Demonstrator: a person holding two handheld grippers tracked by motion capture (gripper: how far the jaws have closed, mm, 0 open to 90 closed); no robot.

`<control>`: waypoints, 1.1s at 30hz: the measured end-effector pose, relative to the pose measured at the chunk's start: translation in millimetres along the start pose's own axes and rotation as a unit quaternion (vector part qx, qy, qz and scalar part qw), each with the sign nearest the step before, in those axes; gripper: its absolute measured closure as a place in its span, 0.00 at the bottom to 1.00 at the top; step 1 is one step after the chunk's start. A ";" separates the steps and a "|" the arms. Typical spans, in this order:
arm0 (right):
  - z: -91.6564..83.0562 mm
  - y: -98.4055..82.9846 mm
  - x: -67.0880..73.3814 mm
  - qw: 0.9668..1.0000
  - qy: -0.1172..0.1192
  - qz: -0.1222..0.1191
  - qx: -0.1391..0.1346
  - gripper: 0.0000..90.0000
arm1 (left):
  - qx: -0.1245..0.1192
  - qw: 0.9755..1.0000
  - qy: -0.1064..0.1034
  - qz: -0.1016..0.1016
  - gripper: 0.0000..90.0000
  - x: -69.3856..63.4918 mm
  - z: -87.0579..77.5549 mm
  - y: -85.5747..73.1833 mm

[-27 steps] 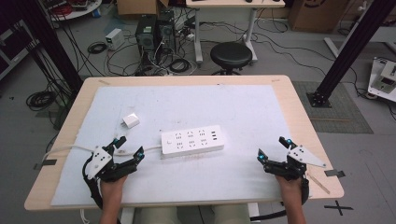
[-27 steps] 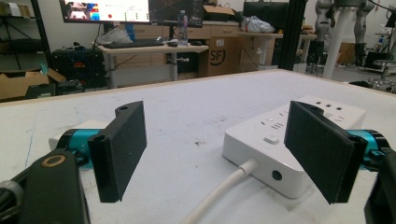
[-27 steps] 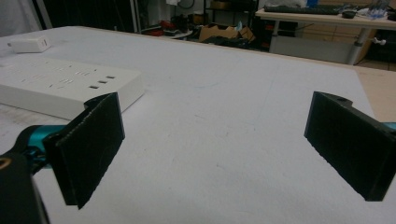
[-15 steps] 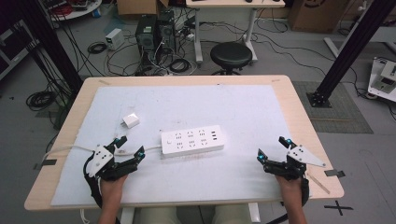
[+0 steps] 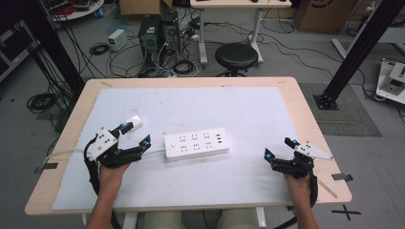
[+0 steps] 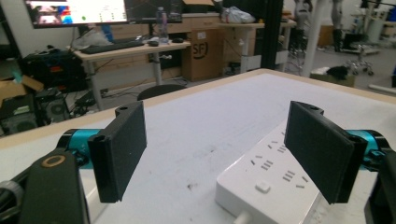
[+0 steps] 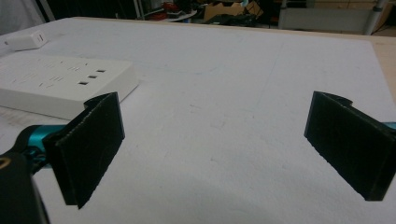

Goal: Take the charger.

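The white rectangular plastic power strip [image 5: 197,144] lies mid-table, long axis left to right; the left gripper [image 5: 134,133] (jaws spread wide, empty) sits just beside its cable end; the right gripper [image 5: 278,148], equally agape and empty, rests well apart.

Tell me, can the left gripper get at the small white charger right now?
Probably yes: the left gripper is open with the small white charger just ahead, and nothing lies between them.
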State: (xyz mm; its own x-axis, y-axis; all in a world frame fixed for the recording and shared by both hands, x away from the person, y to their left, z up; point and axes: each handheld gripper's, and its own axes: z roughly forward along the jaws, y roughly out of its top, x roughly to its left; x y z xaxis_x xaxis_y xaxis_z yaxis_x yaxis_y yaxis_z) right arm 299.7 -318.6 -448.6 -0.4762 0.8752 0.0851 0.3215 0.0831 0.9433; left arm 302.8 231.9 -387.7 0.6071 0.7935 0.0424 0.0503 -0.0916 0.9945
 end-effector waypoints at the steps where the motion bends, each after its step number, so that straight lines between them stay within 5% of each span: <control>1: -0.2 -0.3 0.1 1.000 -0.001 -0.001 -0.001 0.05 | 0.003 1.000 -0.005 0.001 0.23 1.4 1.6 3.8; 7: -1.4 -1.2 0.7 1.000 -0.004 -0.004 -0.009 0.05 | 0.029 0.998 -0.031 0.038 0.23 17.8 12.0 37.5; 18: -1.2 -1.1 0.7 1.000 -0.005 -0.001 -0.006 0.05 | 0.090 0.988 -0.073 0.102 0.23 51.6 33.5 88.5; 23: -0.6 -1.0 1.0 1.000 -0.005 0.001 -0.002 0.05 | 0.113 0.985 -0.087 0.102 0.23 67.0 45.1 98.1; 29: 0.1 -0.7 0.7 1.000 -0.006 0.003 0.001 0.05 | 0.154 0.977 -0.110 0.101 0.24 86.3 64.2 102.3; 33: 0.6 -0.5 0.3 1.000 -0.007 -0.002 0.000 0.05 | 0.169 0.976 -0.111 0.084 0.24 93.1 74.2 94.7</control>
State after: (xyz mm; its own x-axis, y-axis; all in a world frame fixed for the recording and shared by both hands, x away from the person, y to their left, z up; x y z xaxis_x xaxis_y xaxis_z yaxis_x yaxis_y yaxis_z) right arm 299.8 -318.1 -449.3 -0.4661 0.8813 0.0774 0.3204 0.0866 0.9433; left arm 422.9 252.5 -296.7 0.7845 0.6034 0.1433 0.1708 -0.4323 0.8854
